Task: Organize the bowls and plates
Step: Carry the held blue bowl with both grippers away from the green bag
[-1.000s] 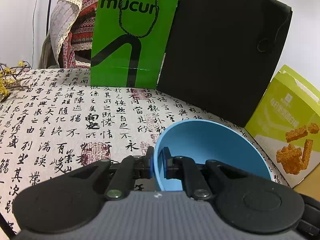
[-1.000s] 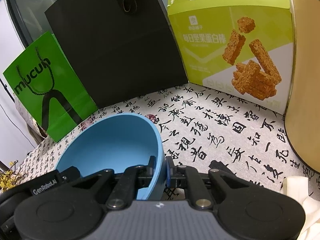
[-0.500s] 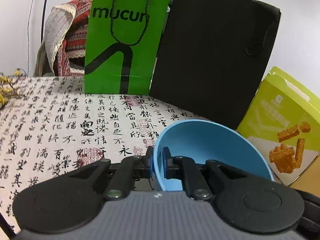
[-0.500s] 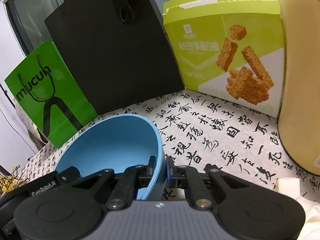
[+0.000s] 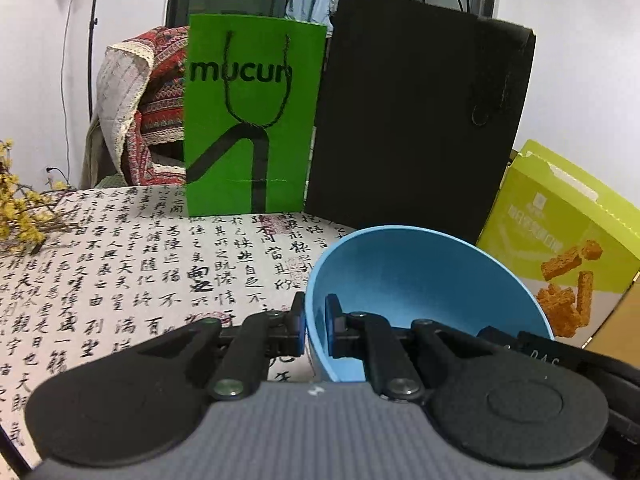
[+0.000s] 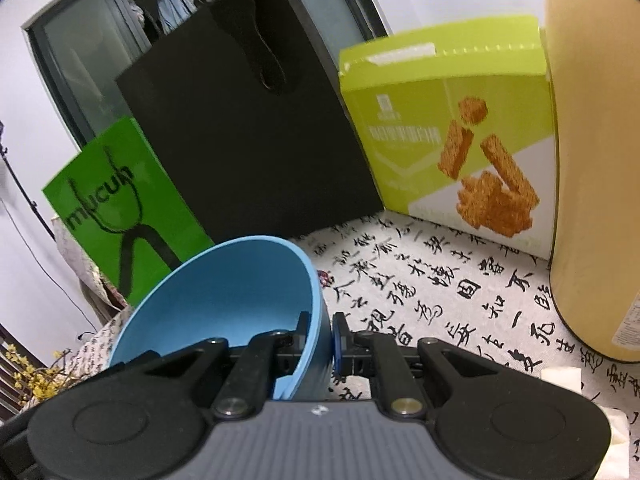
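Calligraphy-printed cloth [image 5: 120, 280] covers the table; a green bag [image 5: 252, 120], black bag [image 5: 420, 120] and snack box [image 6: 452, 128] stand behind. Left gripper [image 5: 315, 326] and right gripper [image 6: 325, 338] each clamp the blue bowl's [image 5: 420, 276] rim, holding it above the cloth.

Right gripper [image 6: 320, 326] clamped on the right-hand wall of a blue bowl [image 6: 224, 292] — one finger inside, one outside. Bowl tilted, held above the calligraphy-print tablecloth [image 6: 440, 300]. Behind it: green "mucun" paper bag [image 6: 120, 208], black paper bag [image 6: 248, 132], lime-green snack box [image 6: 452, 128] printed with bar pieces. Tan cylindrical container [image 6: 596, 160] at right edge — white object [image 6: 560, 376] just below it.
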Motion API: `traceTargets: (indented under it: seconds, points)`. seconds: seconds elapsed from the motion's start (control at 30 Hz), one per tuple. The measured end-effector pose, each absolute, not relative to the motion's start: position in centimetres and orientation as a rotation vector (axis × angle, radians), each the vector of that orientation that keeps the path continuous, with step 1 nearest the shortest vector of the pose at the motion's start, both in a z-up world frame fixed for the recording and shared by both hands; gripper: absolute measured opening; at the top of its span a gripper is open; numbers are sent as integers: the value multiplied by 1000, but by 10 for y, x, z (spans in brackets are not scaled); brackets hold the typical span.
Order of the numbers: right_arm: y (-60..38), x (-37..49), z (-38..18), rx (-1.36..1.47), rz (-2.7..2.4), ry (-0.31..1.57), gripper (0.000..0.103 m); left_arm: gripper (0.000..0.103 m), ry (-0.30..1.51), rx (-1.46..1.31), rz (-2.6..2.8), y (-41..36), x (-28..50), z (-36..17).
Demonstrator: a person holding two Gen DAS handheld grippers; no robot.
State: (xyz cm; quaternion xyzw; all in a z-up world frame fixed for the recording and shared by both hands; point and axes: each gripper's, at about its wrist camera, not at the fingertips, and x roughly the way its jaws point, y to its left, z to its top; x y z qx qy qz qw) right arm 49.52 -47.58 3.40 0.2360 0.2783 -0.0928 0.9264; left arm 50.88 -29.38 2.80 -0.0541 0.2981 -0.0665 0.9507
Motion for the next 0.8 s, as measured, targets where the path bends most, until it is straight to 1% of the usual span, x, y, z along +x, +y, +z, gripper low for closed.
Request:
traceTargets:
  seconds: [0.43,0.8]
  points:
    - [-455,474,53,471,-106,513,11,10,592,-153,-108,-264,481,47]
    - [-430,462,61,439,-81,518,11,10,589,-198,-67,-240,463,58]
